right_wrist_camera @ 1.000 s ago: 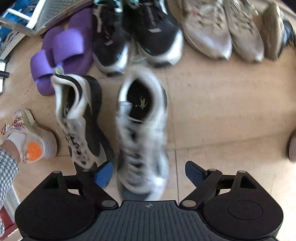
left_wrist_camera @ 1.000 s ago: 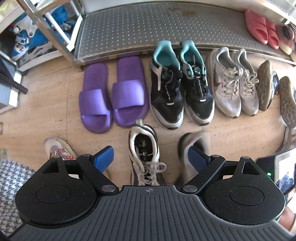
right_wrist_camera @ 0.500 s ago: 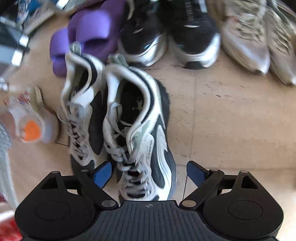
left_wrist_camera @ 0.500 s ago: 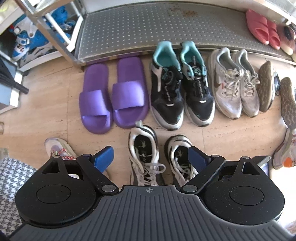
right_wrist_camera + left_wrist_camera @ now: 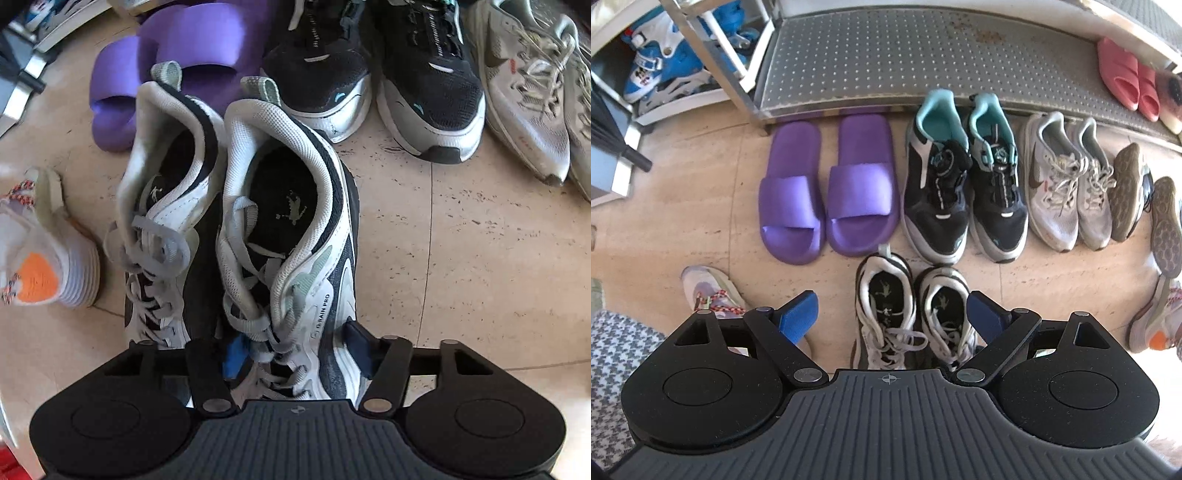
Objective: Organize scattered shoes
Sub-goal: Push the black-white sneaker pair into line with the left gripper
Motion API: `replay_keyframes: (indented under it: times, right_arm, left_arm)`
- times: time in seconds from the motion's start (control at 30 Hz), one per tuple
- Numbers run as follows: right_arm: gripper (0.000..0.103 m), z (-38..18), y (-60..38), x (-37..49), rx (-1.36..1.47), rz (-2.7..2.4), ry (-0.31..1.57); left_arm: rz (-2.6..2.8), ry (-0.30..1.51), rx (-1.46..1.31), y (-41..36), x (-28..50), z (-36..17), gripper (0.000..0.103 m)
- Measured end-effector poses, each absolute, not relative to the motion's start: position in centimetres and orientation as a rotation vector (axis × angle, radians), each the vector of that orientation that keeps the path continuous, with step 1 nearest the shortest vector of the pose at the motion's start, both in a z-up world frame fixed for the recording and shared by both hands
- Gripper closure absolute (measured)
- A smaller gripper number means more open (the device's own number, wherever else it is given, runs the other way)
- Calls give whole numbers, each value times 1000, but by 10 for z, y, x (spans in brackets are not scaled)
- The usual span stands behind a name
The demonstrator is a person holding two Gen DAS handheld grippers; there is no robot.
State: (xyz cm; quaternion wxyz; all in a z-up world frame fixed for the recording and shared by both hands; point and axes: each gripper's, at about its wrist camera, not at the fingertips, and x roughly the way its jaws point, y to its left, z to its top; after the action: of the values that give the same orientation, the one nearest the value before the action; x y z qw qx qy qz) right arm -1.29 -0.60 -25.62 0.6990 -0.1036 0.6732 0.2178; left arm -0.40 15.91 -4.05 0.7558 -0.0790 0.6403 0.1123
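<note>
A pair of white-and-black sneakers stands side by side on the tan floor, heels toward the purple slides. In the right wrist view my right gripper (image 5: 297, 349) is shut on the laced forefoot of the right sneaker (image 5: 295, 221), one blue pad on each side. The left sneaker (image 5: 162, 206) touches it on the left. In the left wrist view my left gripper (image 5: 892, 315) hovers open above both sneakers (image 5: 884, 306), holding nothing; their toes are hidden under its body.
Along the metal shoe rack (image 5: 886, 59) sit purple slides (image 5: 827, 192), black-teal sneakers (image 5: 964, 184), grey sneakers (image 5: 1067, 181) and upturned shoes (image 5: 1126, 192). Pink slides (image 5: 1126, 77) rest on the shelf. A person's white-orange shoe (image 5: 37, 258) stands to the left.
The right sneaker slid left until it stood beside its mate. My right gripper's fingers, wide apart before, have shut on its forefoot. The left gripper has held still.
</note>
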Motion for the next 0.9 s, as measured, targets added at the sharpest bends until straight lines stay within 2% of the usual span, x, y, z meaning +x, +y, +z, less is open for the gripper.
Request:
replay_keyframes:
  times: [0.03, 0.1, 0.17, 0.33, 0.47, 0.5, 0.57, 0.63, 0.67, 0.9]
  right_arm:
    - [37, -255, -7, -11, -219, 486, 1514]
    - [28, -243, -17, -6, -169, 495, 1540]
    - [26, -224, -29, -2, -129, 500, 1555]
    - [26, -179, -76, 9, -41, 535, 1614]
    - [25, -152, -114, 15, -32, 543, 1591]
    - [25, -149, -124, 17, -22, 535, 1580]
    - [25, -150, -141, 21, 26, 490, 1565]
    - [25, -156, -158, 27, 98, 431, 1565]
    - [25, -161, -163, 30, 121, 414, 1569]
    - [23, -172, -177, 32, 174, 378, 1585]
  left_arm:
    - [239, 1414, -144, 156, -4, -46, 12]
    - [245, 1447, -116, 156, -5, -58, 12]
    - [252, 1473, -114, 159, -7, -72, 12]
    - [248, 1528, -153, 168, -9, -106, 37]
    - [208, 1537, -283, 167, -5, -134, 44]
    - [211, 1544, -276, 165, -2, -142, 50]
    - [218, 1566, -242, 161, 1, -157, 55]
    - [219, 1609, -214, 154, 6, -170, 74]
    - [215, 1624, -205, 152, 7, -175, 77]
    - [158, 1659, -124, 133, 14, -197, 77]
